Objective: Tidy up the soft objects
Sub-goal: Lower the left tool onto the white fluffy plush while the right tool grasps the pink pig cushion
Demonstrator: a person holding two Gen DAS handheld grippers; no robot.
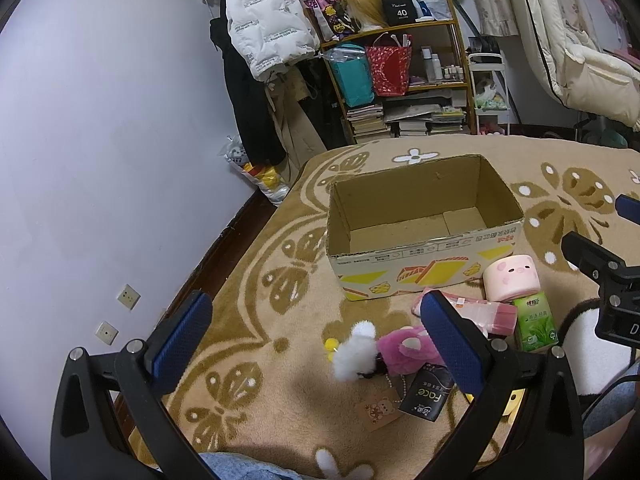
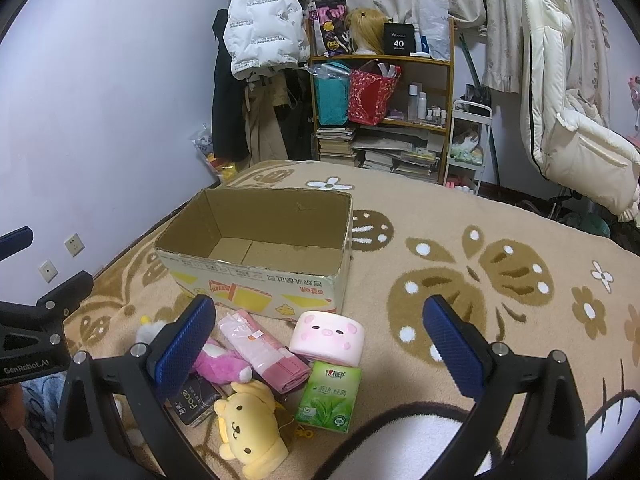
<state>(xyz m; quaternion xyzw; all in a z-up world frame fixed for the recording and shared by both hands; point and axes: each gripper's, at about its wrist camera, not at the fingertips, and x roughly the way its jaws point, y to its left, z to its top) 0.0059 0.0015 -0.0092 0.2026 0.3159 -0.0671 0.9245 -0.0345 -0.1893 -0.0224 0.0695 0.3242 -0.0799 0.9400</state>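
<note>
An open cardboard box (image 1: 420,276) (image 2: 256,292) stands on the patterned blanket, with nothing inside. In front of it lie a pink pig cushion (image 2: 328,338) (image 1: 510,278), a green tissue pack (image 2: 330,396) (image 1: 536,326), a pink wrapped pack (image 2: 264,350) (image 1: 488,312), a pink plush (image 1: 404,348) (image 2: 220,366), a white fluffy toy (image 1: 356,352), a yellow plush dog (image 2: 250,428) and a black pack (image 1: 426,394) (image 2: 194,400). My left gripper (image 1: 316,336) hovers open above the white toy. My right gripper (image 2: 320,340) hangs open over the pile, holding nothing.
The blanket (image 2: 480,248) covers a bed beside a lilac wall (image 1: 100,140) with sockets. Behind stand a shelf (image 2: 380,92) with bags, books and bottles, hanging coats (image 1: 264,20) and a white trolley (image 2: 468,144). A white plush shape (image 2: 400,444) lies at the near edge.
</note>
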